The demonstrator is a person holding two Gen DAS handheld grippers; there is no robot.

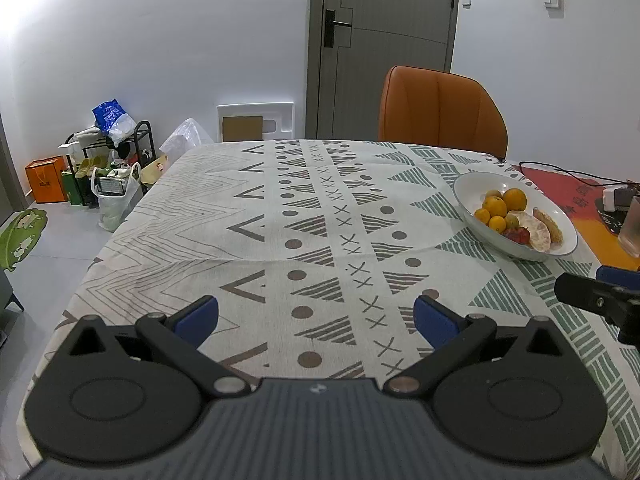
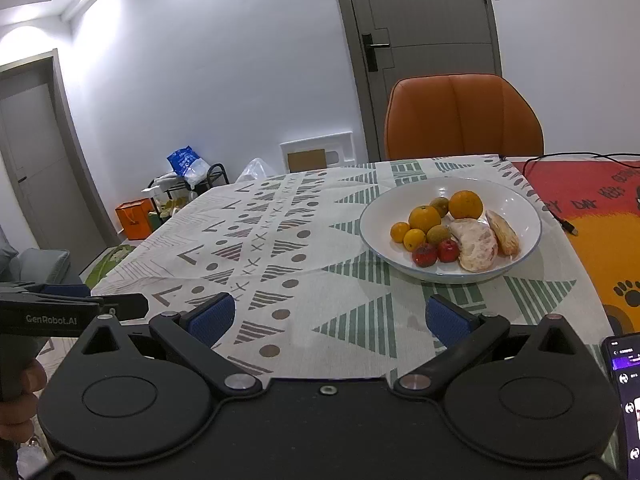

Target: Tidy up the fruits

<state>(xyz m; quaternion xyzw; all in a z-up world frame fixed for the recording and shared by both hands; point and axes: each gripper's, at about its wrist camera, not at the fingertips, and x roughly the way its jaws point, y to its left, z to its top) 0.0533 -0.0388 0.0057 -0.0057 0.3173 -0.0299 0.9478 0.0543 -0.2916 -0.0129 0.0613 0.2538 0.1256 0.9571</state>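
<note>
A white bowl (image 2: 516, 196) stands on the patterned tablecloth (image 2: 304, 264), ahead and to the right. It holds oranges (image 2: 465, 204), small yellow citrus (image 2: 414, 239), two small red fruits (image 2: 425, 255) and peeled pomelo pieces (image 2: 476, 246). The bowl also shows in the left wrist view (image 1: 472, 188) at the right. My left gripper (image 1: 316, 320) is open and empty above the cloth. My right gripper (image 2: 330, 318) is open and empty, short of the bowl. The right gripper's tip shows in the left wrist view (image 1: 592, 298).
An orange chair (image 2: 464, 116) stands behind the table's far edge. A red and orange mat (image 2: 592, 216) with a black cable (image 2: 560, 216) lies right of the bowl. A phone (image 2: 626, 392) lies at the near right. A frosted glass (image 1: 632, 224) stands at the far right.
</note>
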